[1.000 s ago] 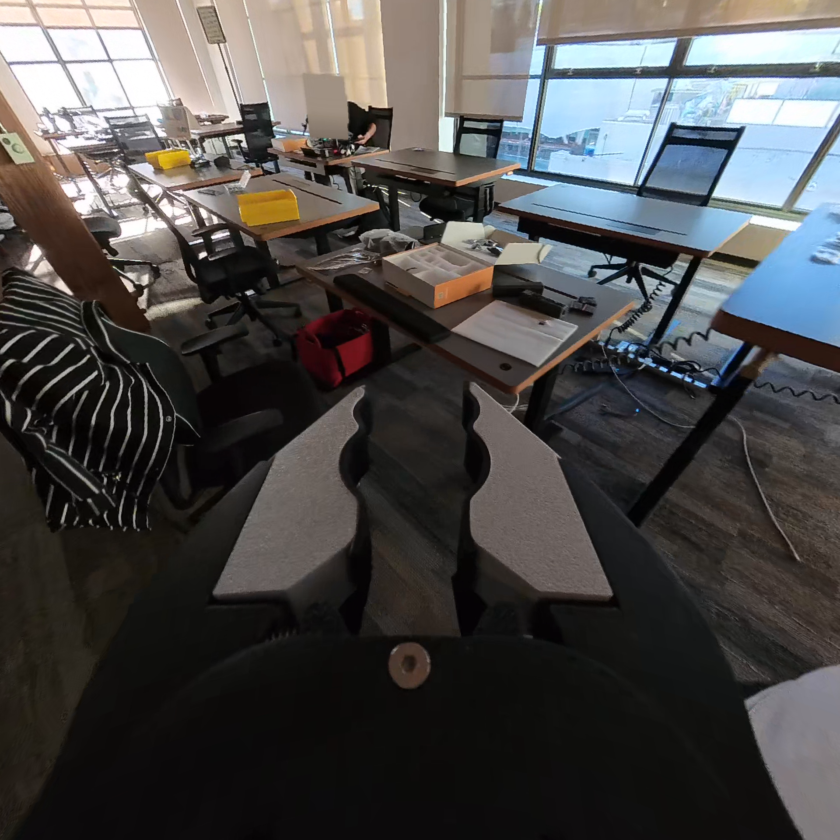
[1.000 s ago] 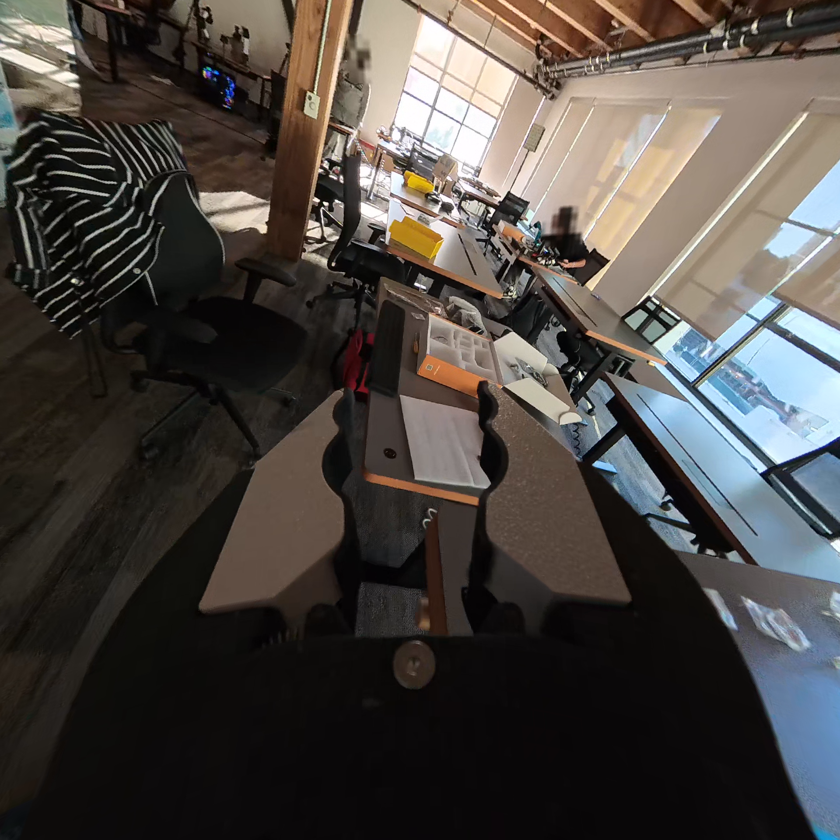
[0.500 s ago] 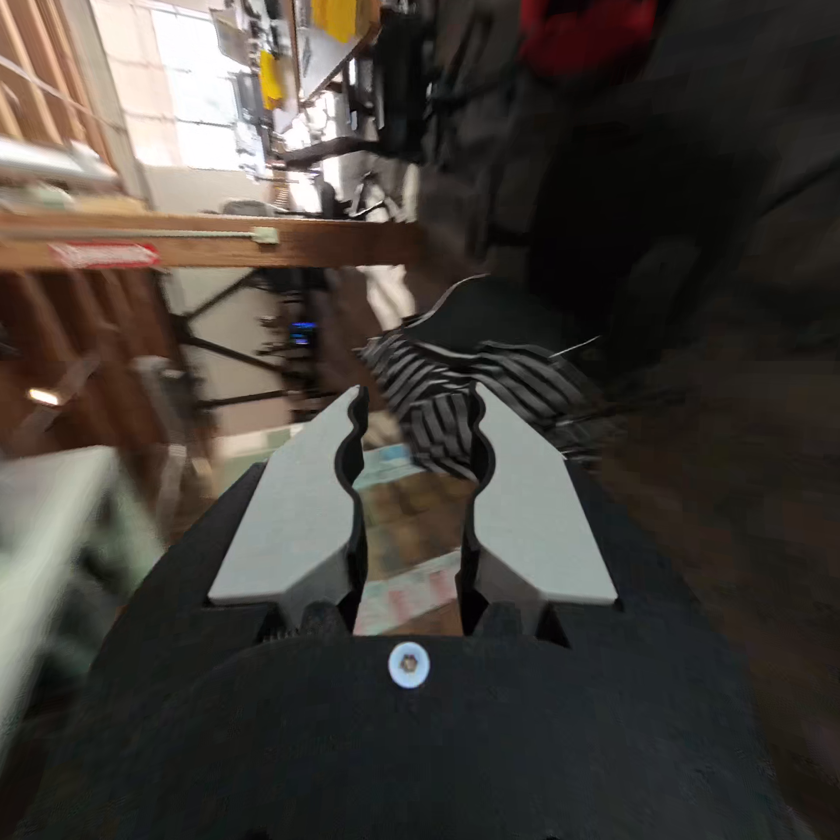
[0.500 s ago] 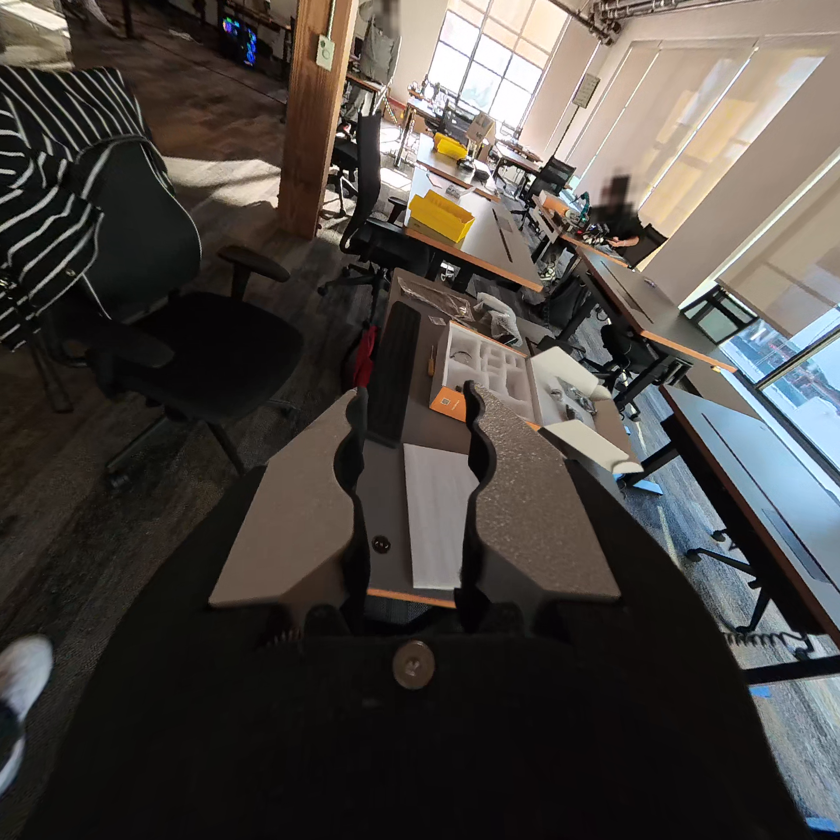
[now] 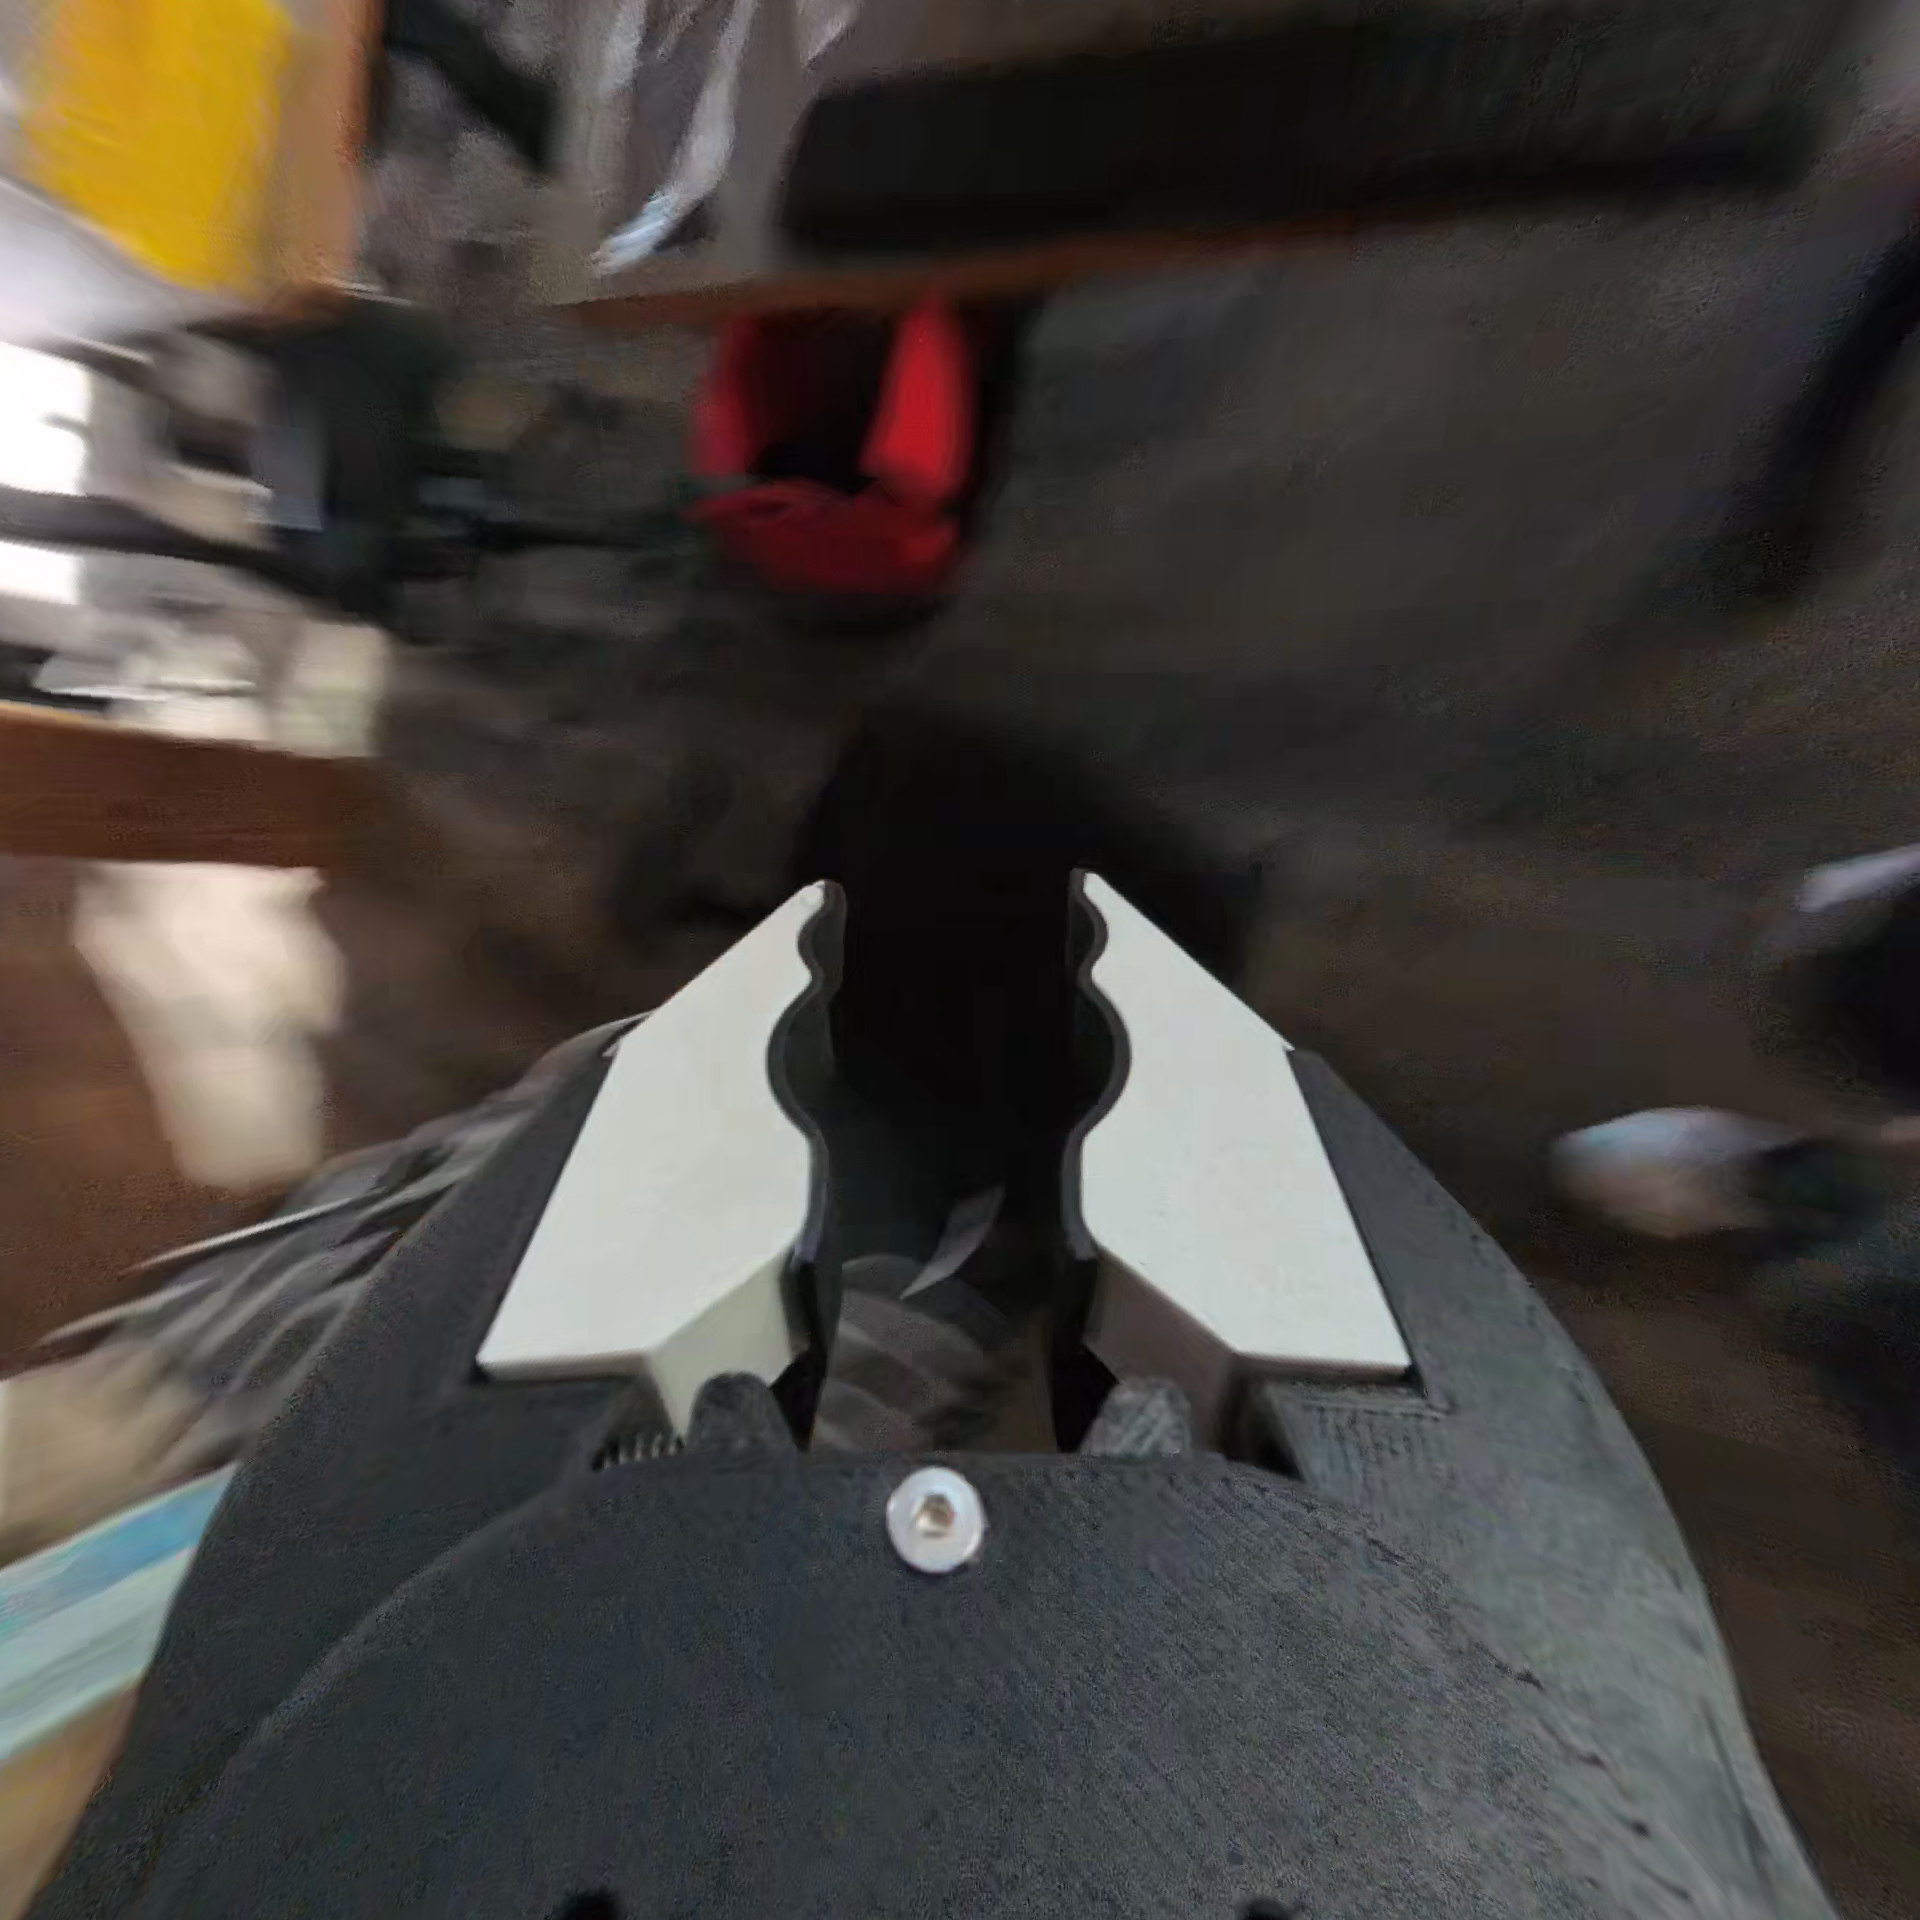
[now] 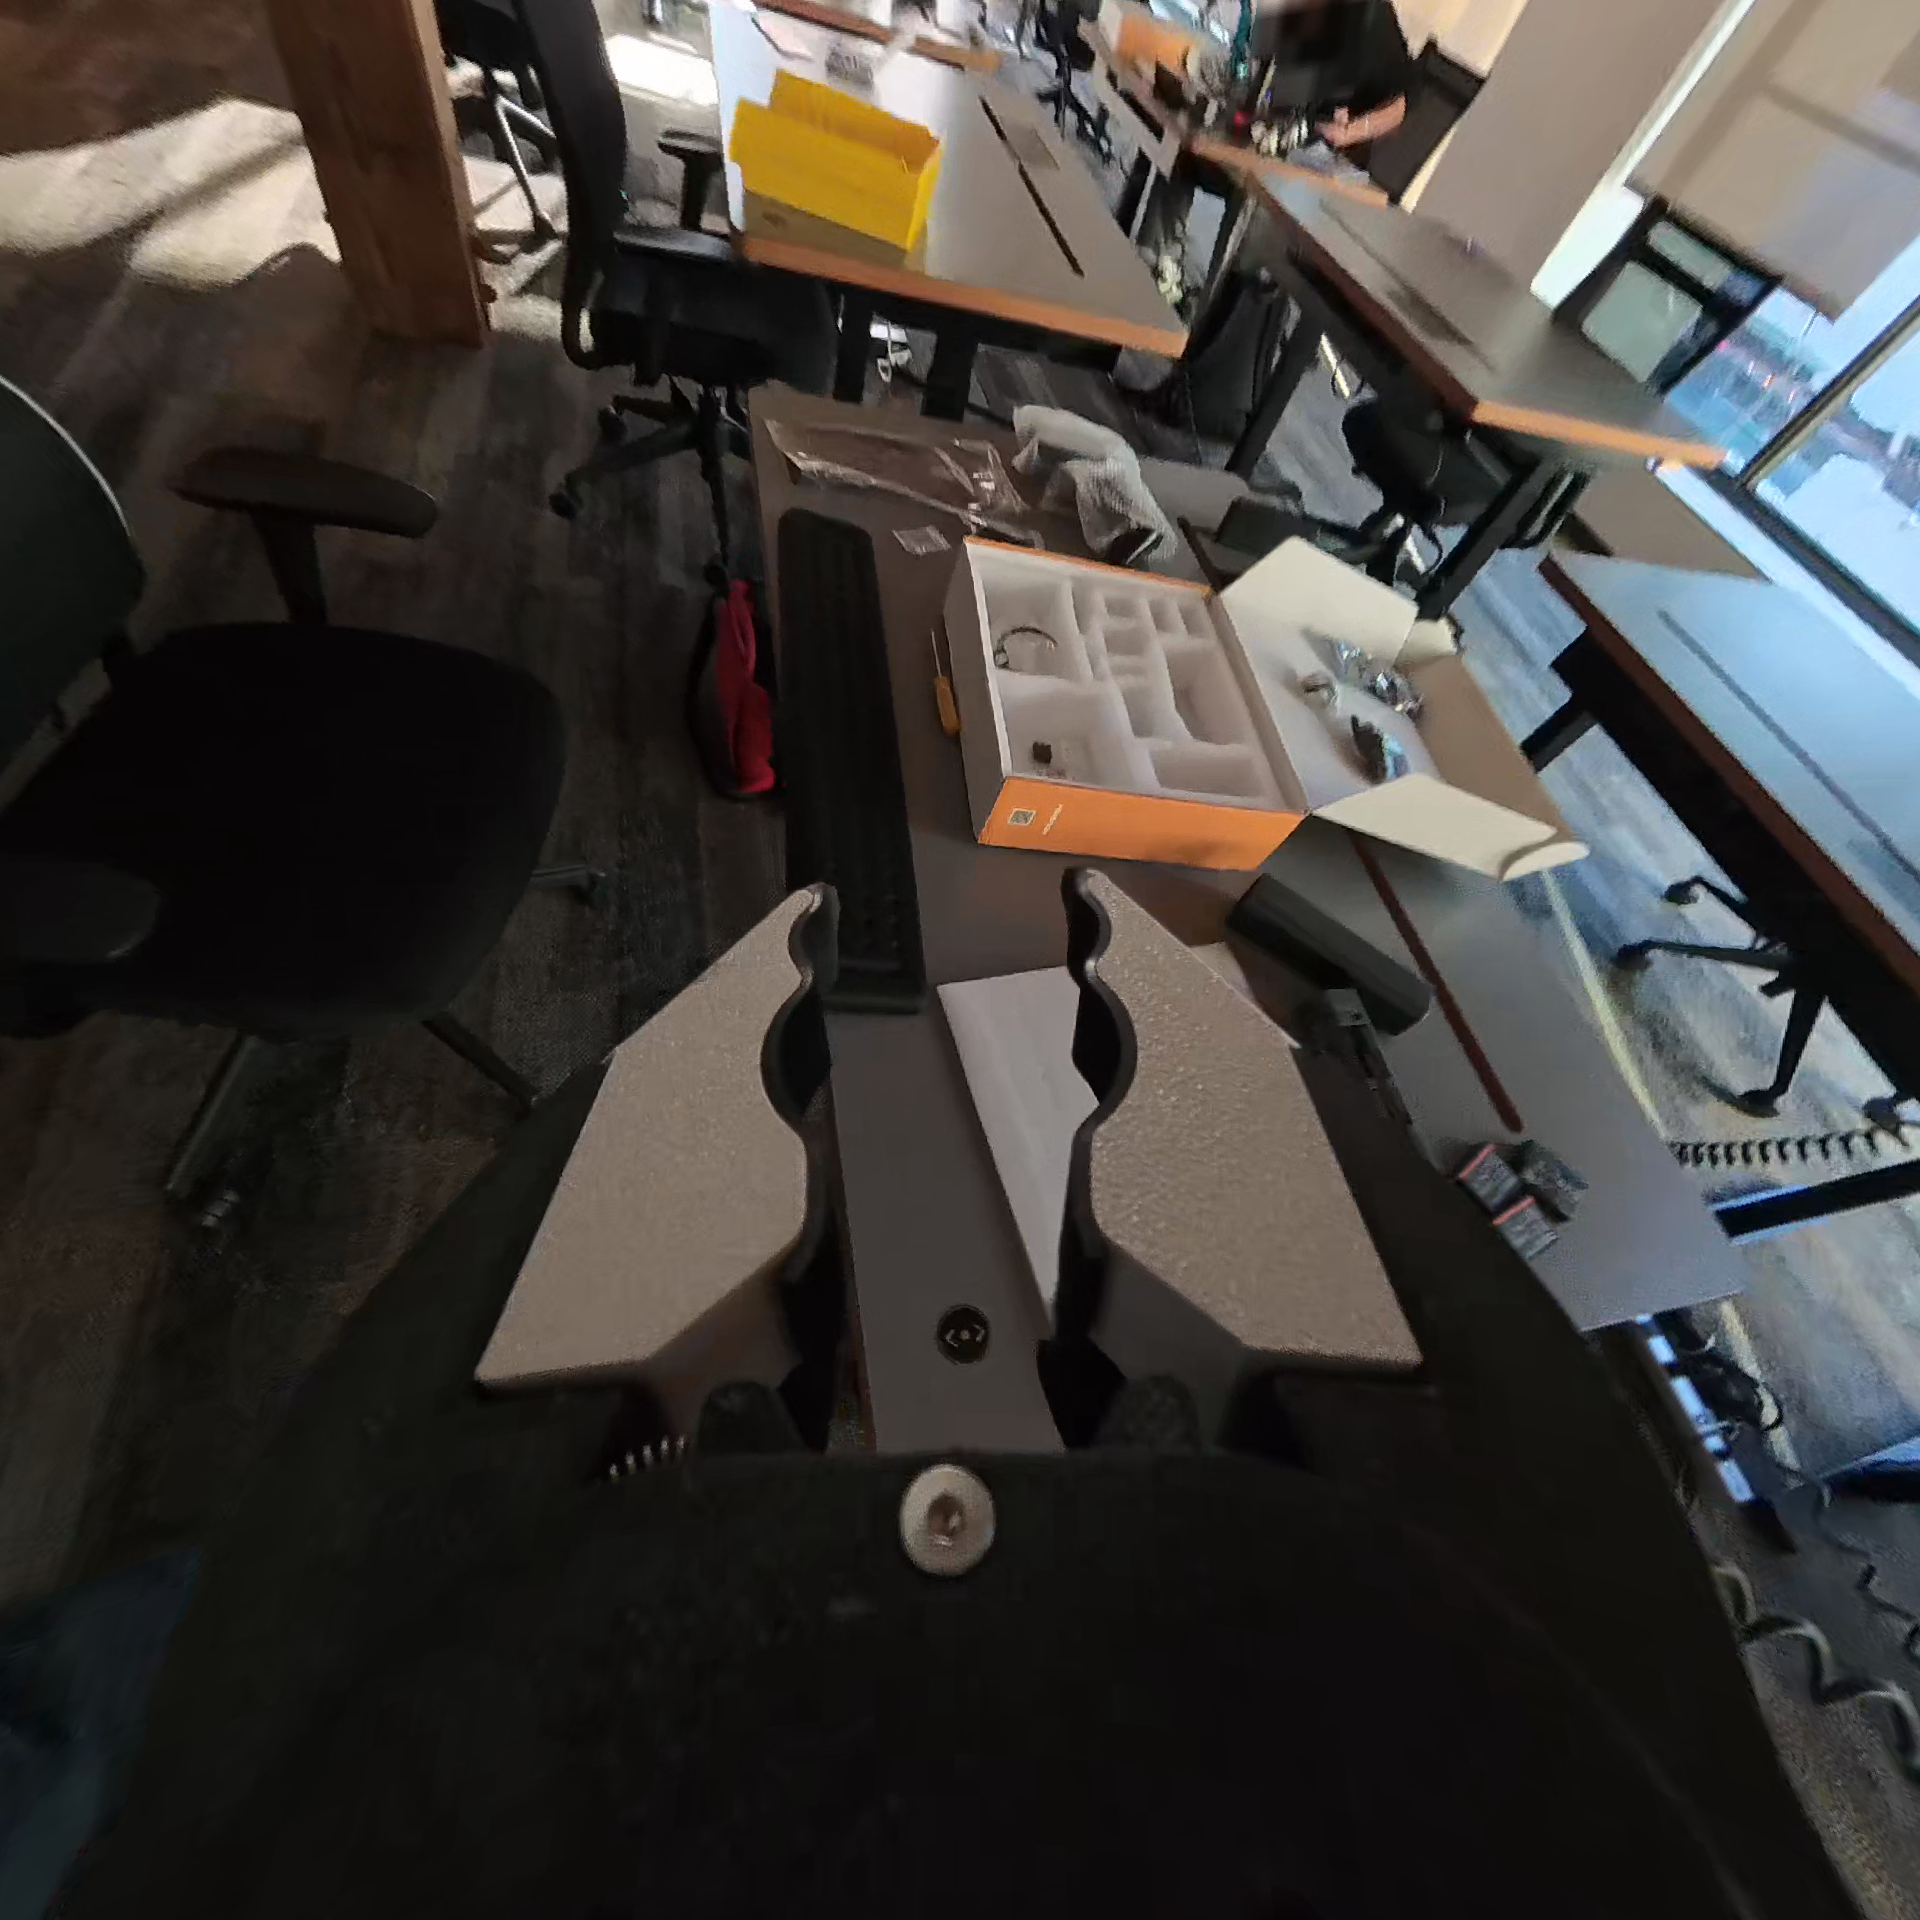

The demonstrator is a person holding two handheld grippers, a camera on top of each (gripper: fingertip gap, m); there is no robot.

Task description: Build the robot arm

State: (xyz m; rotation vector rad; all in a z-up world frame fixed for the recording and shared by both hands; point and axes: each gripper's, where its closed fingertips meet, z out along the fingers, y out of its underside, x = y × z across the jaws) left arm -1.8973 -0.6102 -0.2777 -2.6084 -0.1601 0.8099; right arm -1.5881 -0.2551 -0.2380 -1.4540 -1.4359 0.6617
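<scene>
My right gripper point(image 6: 945, 899) is open and empty, held above the near end of a grey desk point(image 6: 1538, 1018). On that desk lie a long black wrist rest point(image 6: 844, 748), a white sheet point(image 6: 1023, 1081), an open orange box with white foam compartments point(image 6: 1117, 717) and a black case point(image 6: 1330, 951). My left gripper point(image 5: 951, 894) is open and empty; its view is heavily blurred. It points at a dark chair shape point(image 5: 935, 831), with a red bag point(image 5: 842, 468) under a desk edge beyond.
A black office chair point(image 6: 260, 800) stands left of the desk, with the red bag point(image 6: 740, 691) on the floor beside it. A yellow bin point(image 6: 831, 166) sits on the farther desk. A wooden post point(image 6: 374, 156) stands at the back left. Windows and more desks lie right. The tips of one gripper are about 45 cm away from the tips of the other.
The right gripper has moved forward over the desk, which now looks closer. The left gripper has swung fast, from the desks to a sideways view, and now faces the red bag, blurred.
</scene>
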